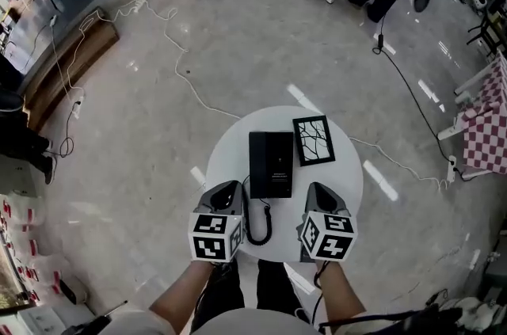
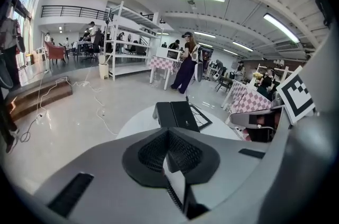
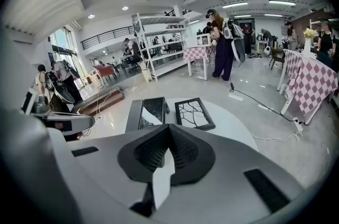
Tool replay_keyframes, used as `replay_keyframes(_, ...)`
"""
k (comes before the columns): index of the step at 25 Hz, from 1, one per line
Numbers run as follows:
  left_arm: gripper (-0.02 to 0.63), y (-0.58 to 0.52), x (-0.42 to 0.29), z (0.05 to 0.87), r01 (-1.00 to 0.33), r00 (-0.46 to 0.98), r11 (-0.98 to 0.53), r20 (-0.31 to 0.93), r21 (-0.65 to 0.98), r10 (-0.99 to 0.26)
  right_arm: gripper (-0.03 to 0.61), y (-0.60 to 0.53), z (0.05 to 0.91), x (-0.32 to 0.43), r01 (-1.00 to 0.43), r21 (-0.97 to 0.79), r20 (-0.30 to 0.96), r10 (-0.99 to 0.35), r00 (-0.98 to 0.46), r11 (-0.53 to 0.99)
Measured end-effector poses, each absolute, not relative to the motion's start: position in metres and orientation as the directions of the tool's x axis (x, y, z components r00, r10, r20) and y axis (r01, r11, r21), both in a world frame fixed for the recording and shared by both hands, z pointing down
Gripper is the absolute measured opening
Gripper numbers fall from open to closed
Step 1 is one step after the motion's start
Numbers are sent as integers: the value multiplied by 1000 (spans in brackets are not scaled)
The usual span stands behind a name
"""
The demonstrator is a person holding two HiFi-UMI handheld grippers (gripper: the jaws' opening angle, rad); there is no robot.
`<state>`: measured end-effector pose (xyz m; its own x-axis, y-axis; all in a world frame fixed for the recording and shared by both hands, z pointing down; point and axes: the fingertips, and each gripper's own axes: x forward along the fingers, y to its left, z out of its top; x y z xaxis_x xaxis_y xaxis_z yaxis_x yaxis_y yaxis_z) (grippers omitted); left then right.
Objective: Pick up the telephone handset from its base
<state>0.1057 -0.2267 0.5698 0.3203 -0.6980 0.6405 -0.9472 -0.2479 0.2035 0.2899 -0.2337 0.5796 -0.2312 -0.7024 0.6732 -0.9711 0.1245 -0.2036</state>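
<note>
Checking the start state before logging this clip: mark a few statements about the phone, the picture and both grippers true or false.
The black telephone handset lies on its black base. True.
The left gripper grips the handset. False: it is shut, empty, short of the base.
A black-framed picture lies beside the base on the round white table. True.
The right gripper has its jaws wide apart. False: they are together.

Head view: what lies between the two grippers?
A coiled black phone cord lies looped on the white table between the left gripper and the right gripper. The head view shows it.
</note>
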Motion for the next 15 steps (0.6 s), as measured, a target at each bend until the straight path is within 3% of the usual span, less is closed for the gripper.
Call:
replay_keyframes(12, 21, -232, 121, 601, -929, 370, -252, 678, 270, -636, 23, -238, 601, 283, -964, -217, 692, -671, -264, 155)
replay_keyframes(15, 66, -235, 124, 607, -922, 387, -248, 688, 297, -614, 22, -238, 605, 282, -963, -221, 697, -666, -266, 154)
